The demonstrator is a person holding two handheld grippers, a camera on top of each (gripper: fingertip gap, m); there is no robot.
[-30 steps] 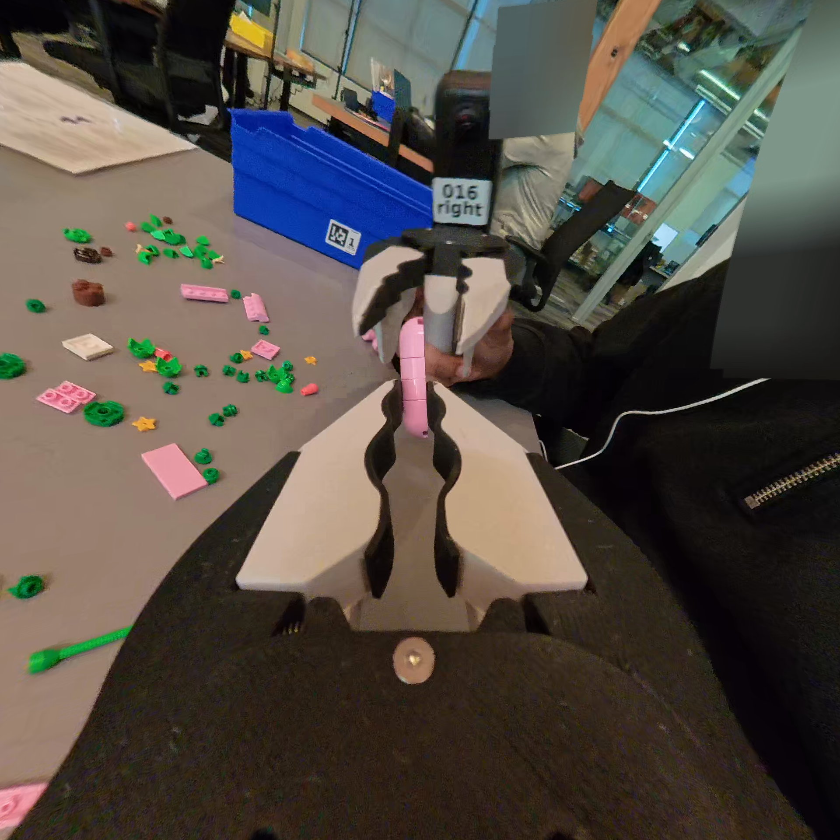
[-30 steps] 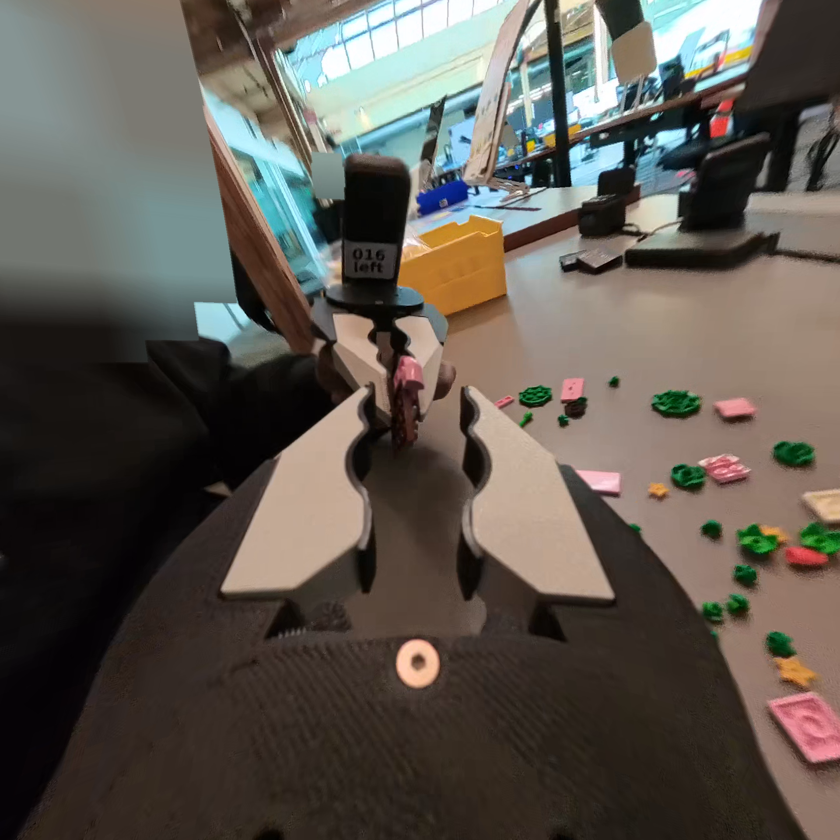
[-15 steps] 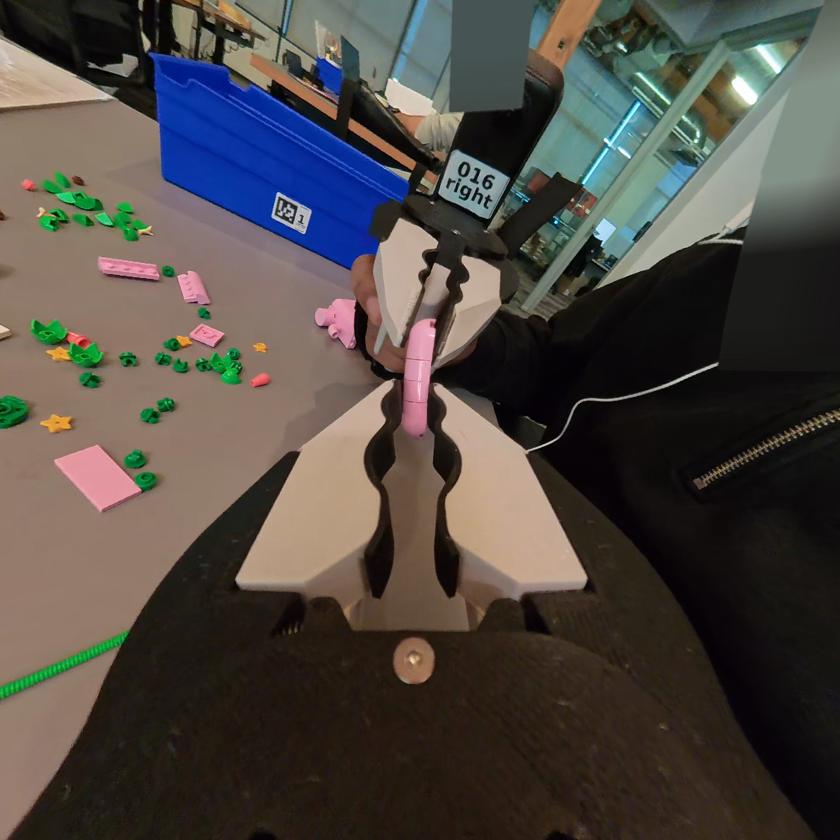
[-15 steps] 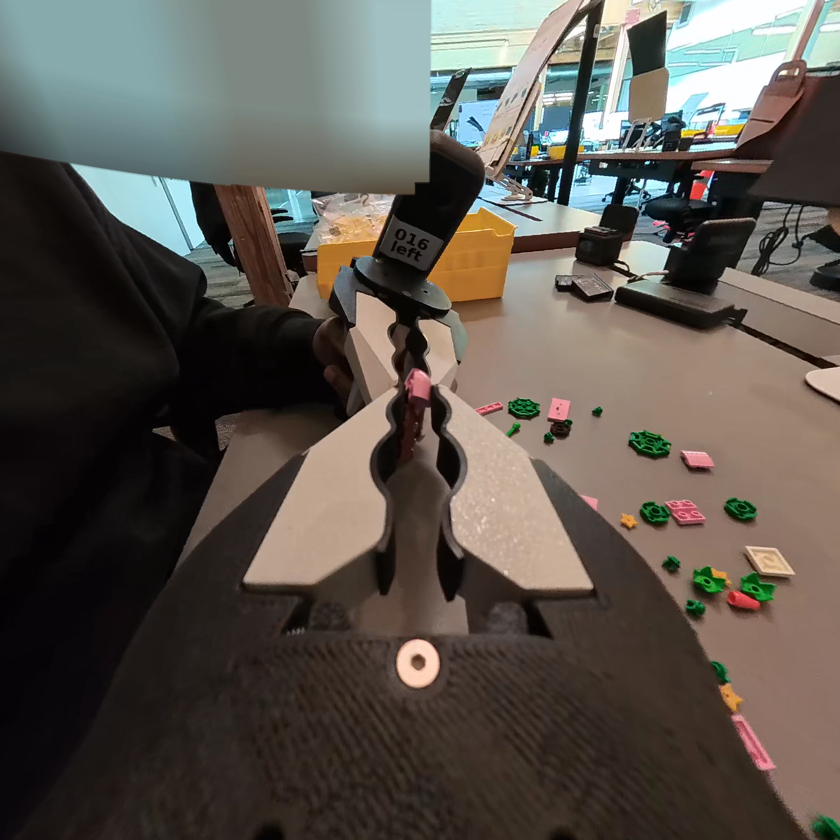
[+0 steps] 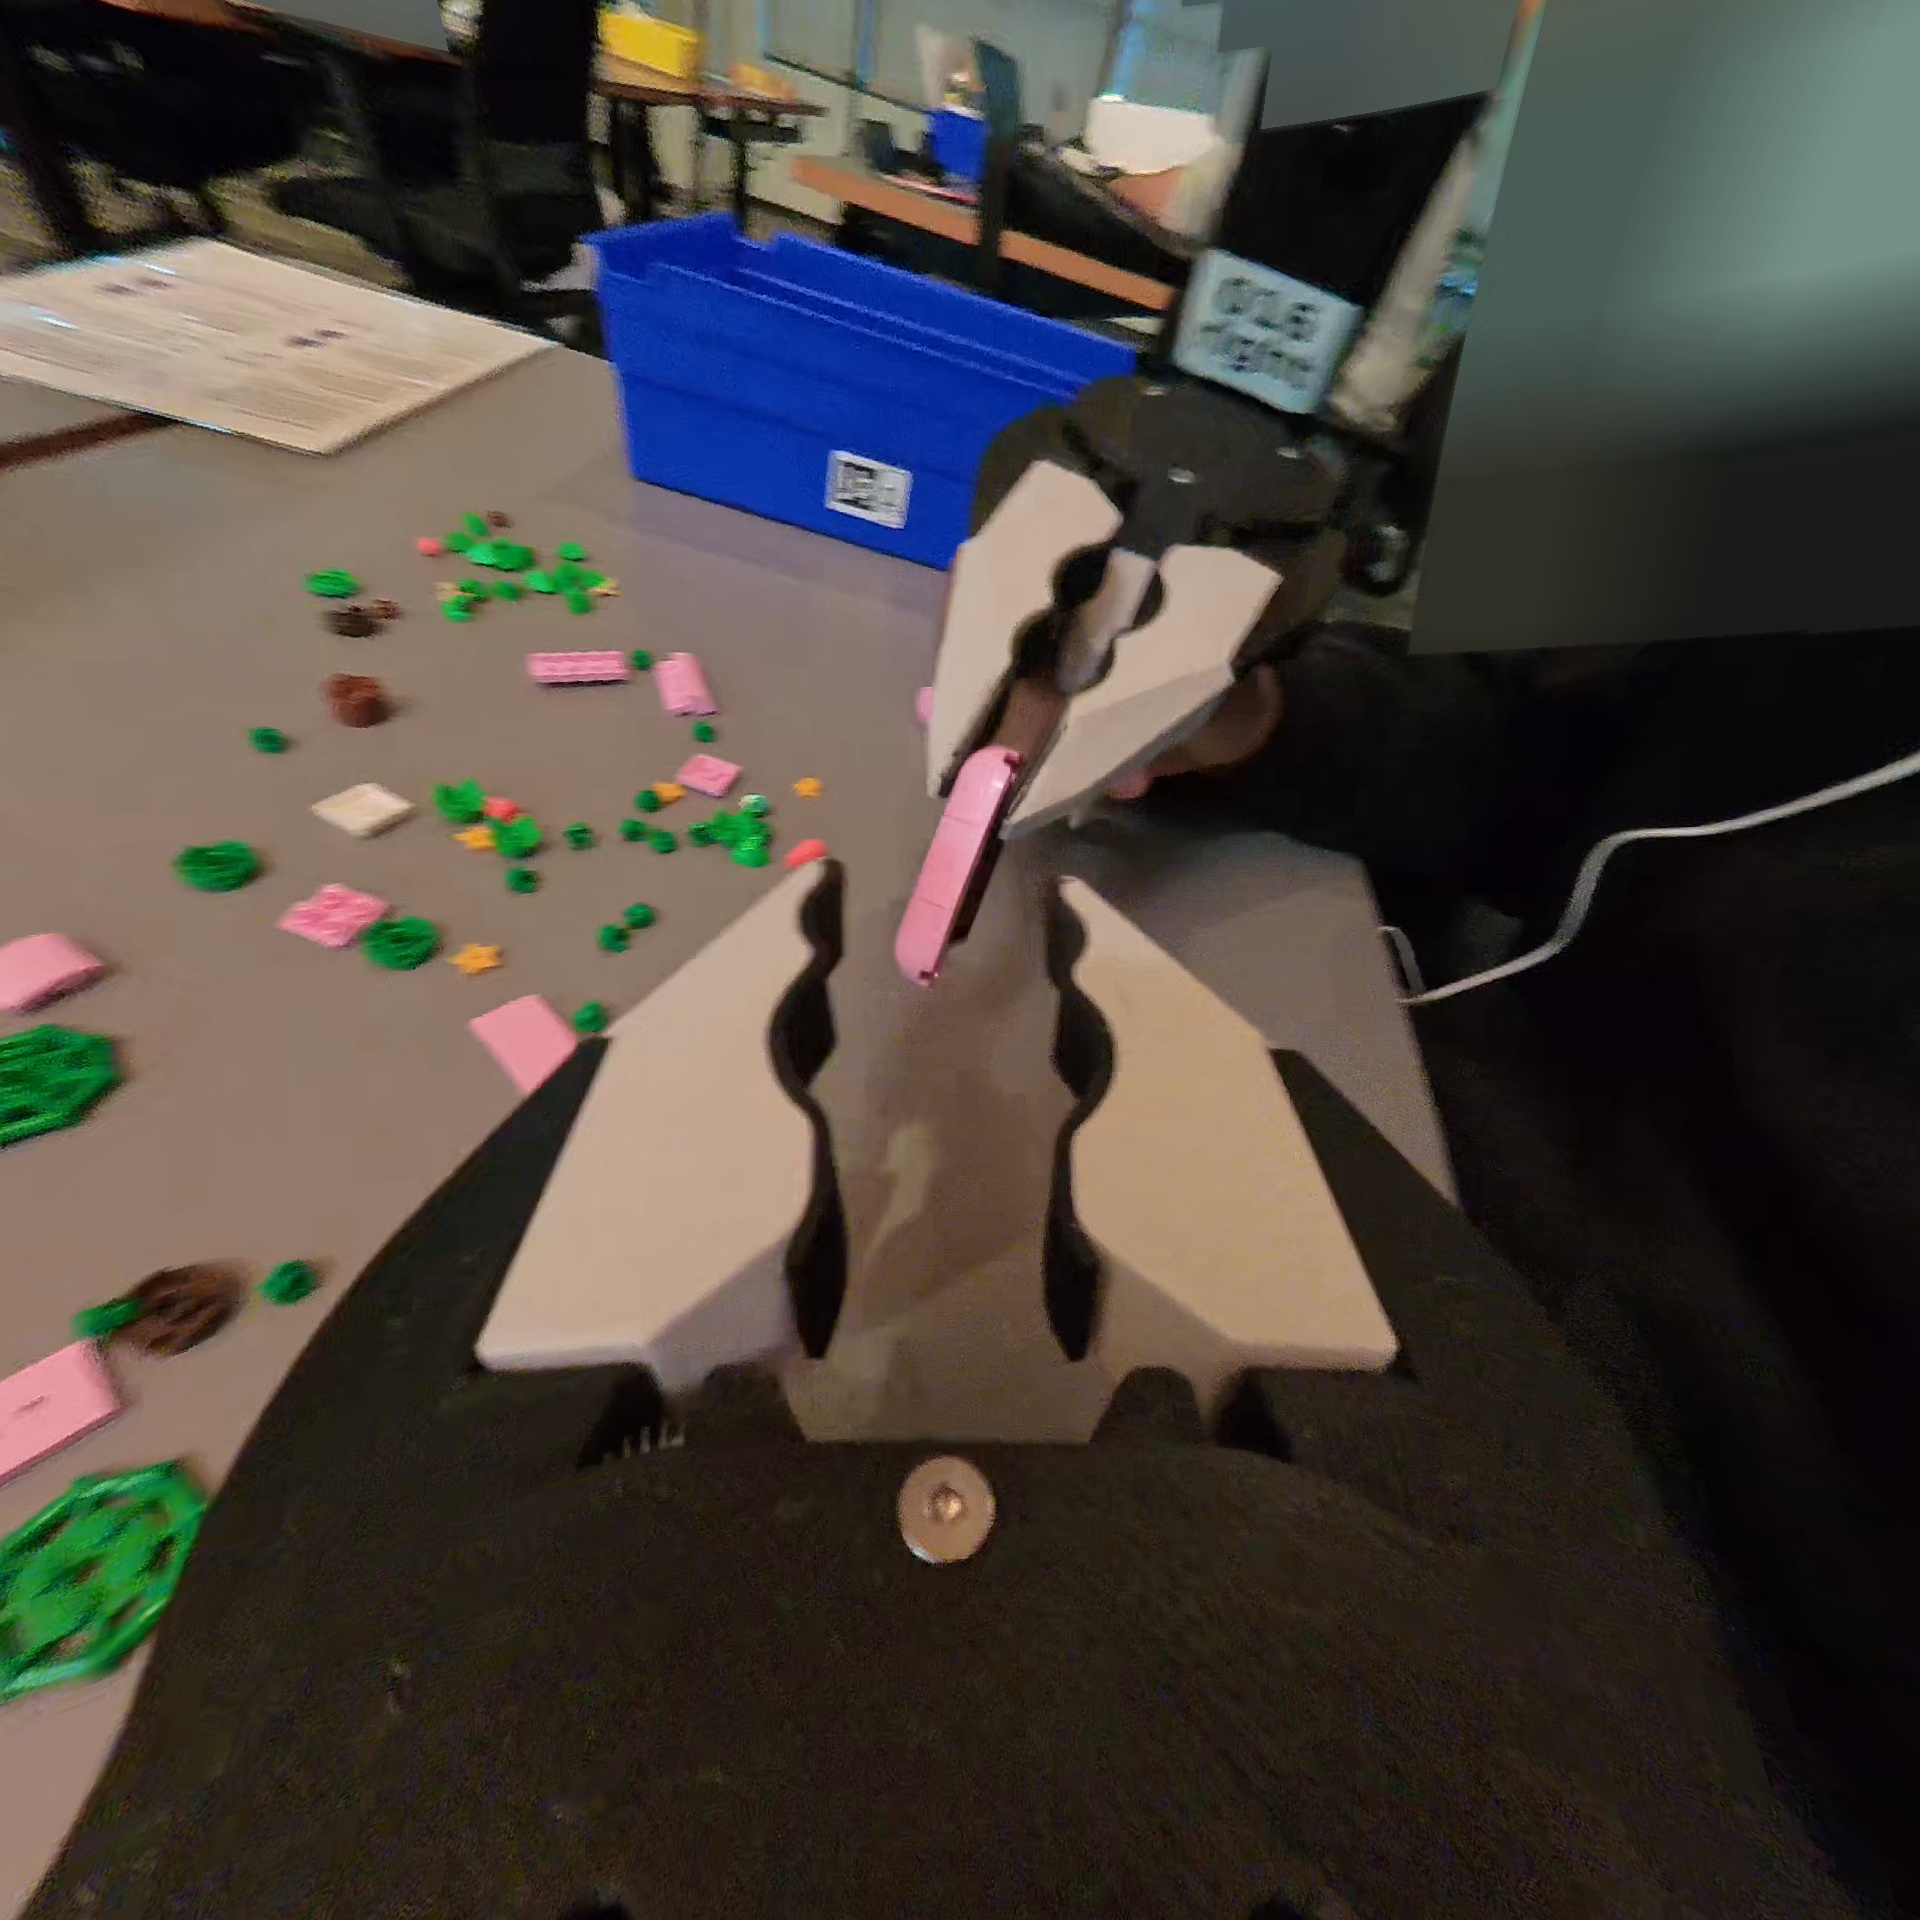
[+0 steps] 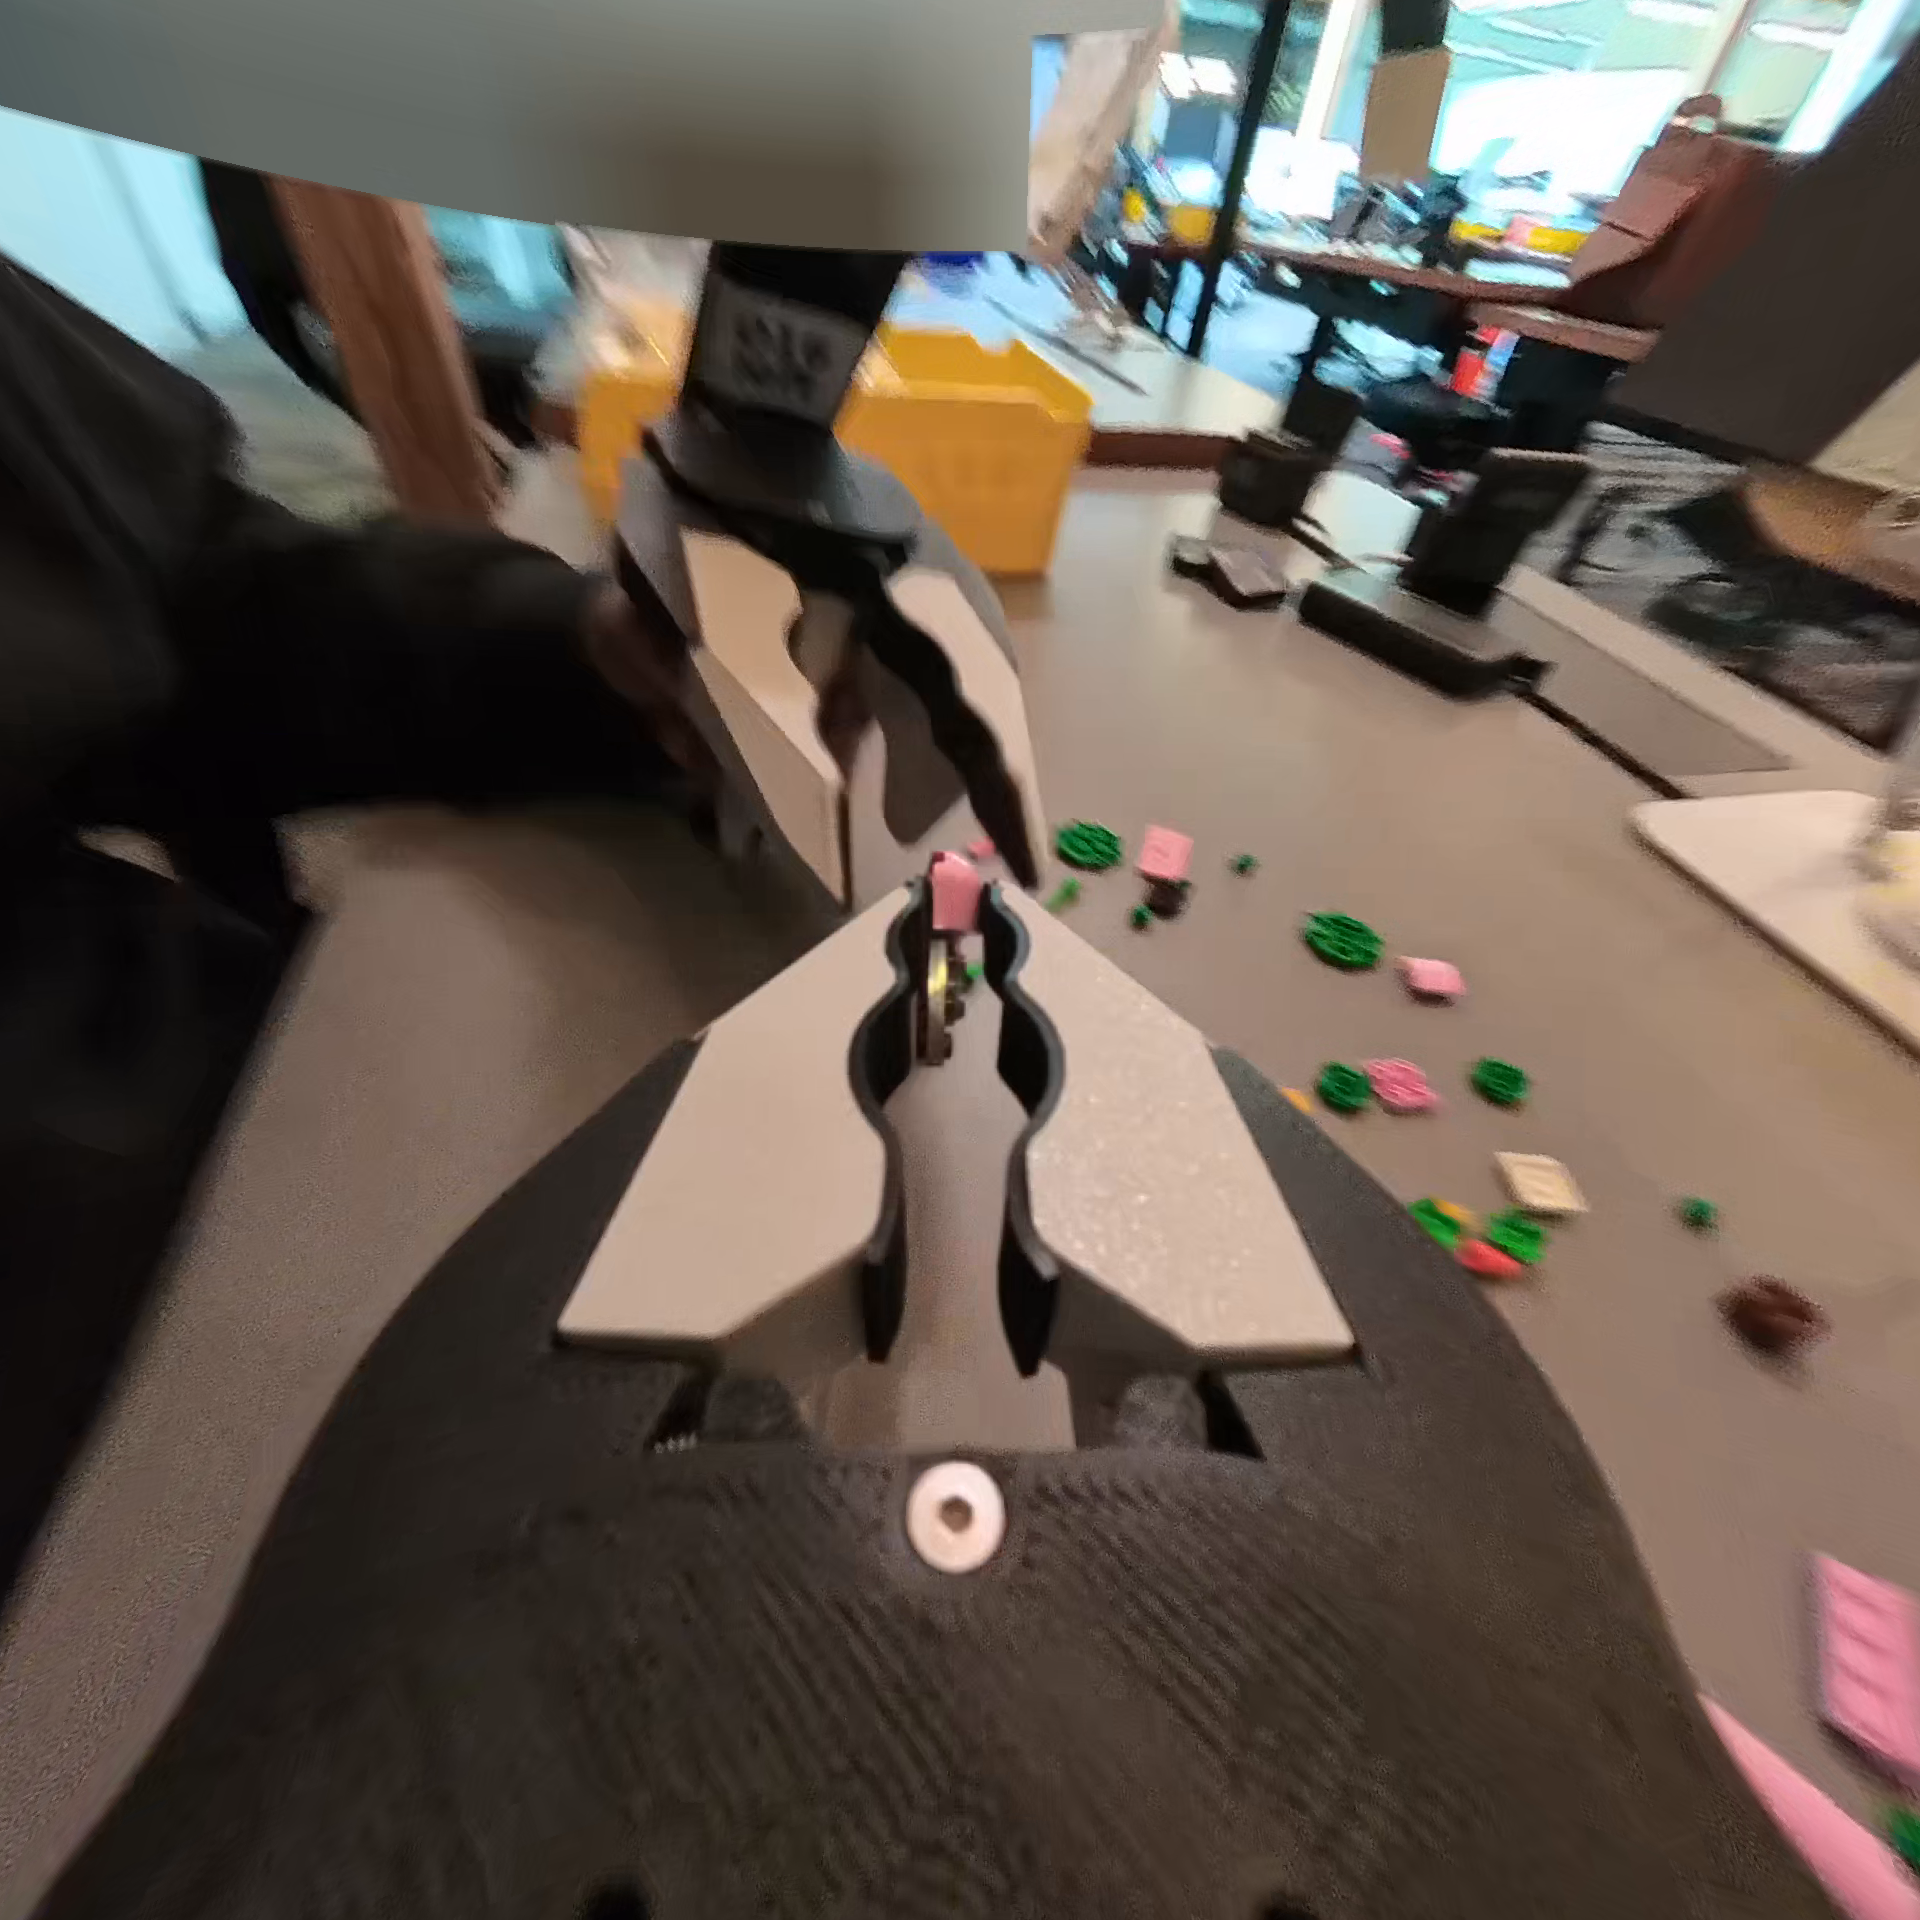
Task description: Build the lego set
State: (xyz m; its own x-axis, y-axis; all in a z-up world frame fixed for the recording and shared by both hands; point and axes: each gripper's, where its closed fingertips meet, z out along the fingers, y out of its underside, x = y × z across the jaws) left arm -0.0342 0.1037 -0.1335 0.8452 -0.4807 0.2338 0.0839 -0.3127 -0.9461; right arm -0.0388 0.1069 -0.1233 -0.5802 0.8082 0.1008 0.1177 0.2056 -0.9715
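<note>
So the handoff just happened. Half a second ago both claws were pinching the same pink lego piece [image 5: 954, 862], now the left gripper [image 5: 940, 899] has let go, its fingers spread wide with nothing between them. The piece hangs in the air just past those open tips, tilted, lower end pointing down toward the gap but not touching either finger as far as I can see.

The right gripper [image 6: 948, 902] is clamped on the pink piece [image 6: 951, 896] right at its tips, and from its own camera you can see a darker round bit [image 6: 940, 1003] stuck to the underside, sitting between the fingers. From that side the left gripper [image 6: 935, 831] is close in front, jaws apart.

Everything's over the near edge of the grey table [image 5: 260, 1039], held up off it. Loose green and pink bits [image 5: 520, 821] are scattered out to the side, blue bin [image 5: 831, 416] behind them, yellow bin [image 6: 966, 457] on the other end. Both views are pretty motion-blurred.
</note>
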